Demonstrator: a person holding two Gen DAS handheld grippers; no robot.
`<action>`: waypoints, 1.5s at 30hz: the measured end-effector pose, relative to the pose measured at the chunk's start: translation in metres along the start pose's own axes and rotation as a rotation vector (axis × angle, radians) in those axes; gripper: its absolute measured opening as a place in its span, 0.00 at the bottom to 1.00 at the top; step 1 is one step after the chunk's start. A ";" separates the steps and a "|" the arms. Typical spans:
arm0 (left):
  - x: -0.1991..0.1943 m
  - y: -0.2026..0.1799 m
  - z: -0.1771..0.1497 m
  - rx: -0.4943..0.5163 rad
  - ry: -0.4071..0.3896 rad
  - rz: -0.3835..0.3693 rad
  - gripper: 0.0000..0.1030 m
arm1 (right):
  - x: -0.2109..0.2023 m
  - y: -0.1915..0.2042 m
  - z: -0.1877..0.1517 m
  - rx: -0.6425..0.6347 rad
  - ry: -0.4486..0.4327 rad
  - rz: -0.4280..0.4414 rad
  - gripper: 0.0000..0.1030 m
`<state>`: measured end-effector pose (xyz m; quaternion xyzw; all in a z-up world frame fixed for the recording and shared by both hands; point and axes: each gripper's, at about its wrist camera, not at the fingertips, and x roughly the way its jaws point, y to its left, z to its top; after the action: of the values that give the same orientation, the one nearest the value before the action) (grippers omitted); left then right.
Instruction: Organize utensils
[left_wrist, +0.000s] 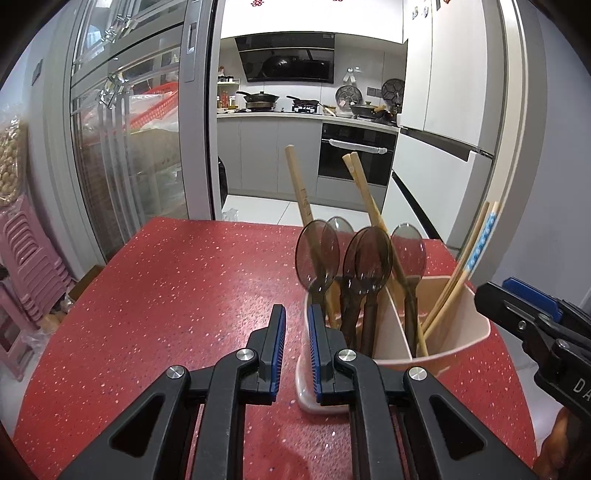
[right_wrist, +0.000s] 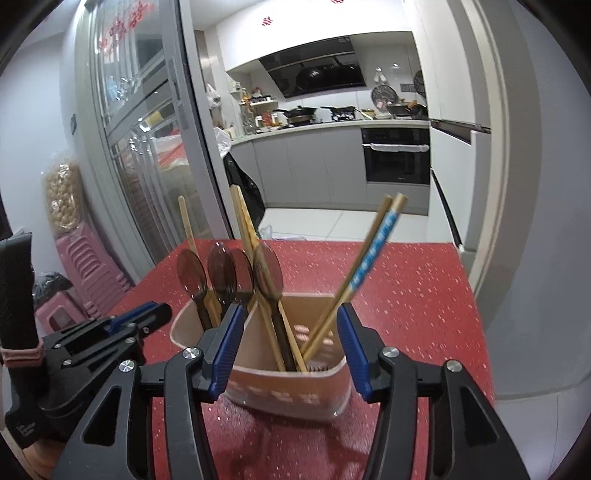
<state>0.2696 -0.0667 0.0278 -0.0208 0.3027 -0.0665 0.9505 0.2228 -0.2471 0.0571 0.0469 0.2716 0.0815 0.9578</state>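
Observation:
A beige divided utensil holder (left_wrist: 454, 343) (right_wrist: 291, 391) stands on the red speckled table (left_wrist: 166, 295). It holds several brown translucent spoons (left_wrist: 365, 254) (right_wrist: 223, 269) and wooden chopsticks (left_wrist: 364, 188) (right_wrist: 242, 218). A pair of chopsticks with blue-and-white ends (left_wrist: 476, 251) (right_wrist: 373, 251) leans in its right compartment. My left gripper (left_wrist: 297, 314) is open and empty at the holder's left front corner. My right gripper (right_wrist: 291, 325) is open, with its fingers either side of the holder and the blue-ended chopsticks between them, untouched. It also shows in the left wrist view (left_wrist: 517, 310).
The table's far edge (left_wrist: 258, 221) faces an open kitchen doorway. A glass sliding door (left_wrist: 129, 155) stands to the left. Stacked pink stools (left_wrist: 26, 258) (right_wrist: 92, 269) sit on the floor at the left. A white fridge (left_wrist: 443, 122) is at the right.

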 end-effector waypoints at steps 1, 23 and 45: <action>-0.002 0.001 -0.002 0.000 0.002 0.000 0.37 | -0.002 -0.001 -0.003 0.011 0.007 -0.005 0.58; -0.041 0.012 -0.044 0.029 -0.021 0.027 1.00 | -0.037 0.002 -0.038 0.056 0.081 -0.101 0.77; -0.086 0.012 -0.068 0.026 -0.046 0.070 1.00 | -0.083 0.018 -0.060 0.040 -0.021 -0.210 0.96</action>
<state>0.1623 -0.0425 0.0208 0.0003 0.2807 -0.0366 0.9591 0.1195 -0.2417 0.0515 0.0380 0.2667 -0.0252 0.9627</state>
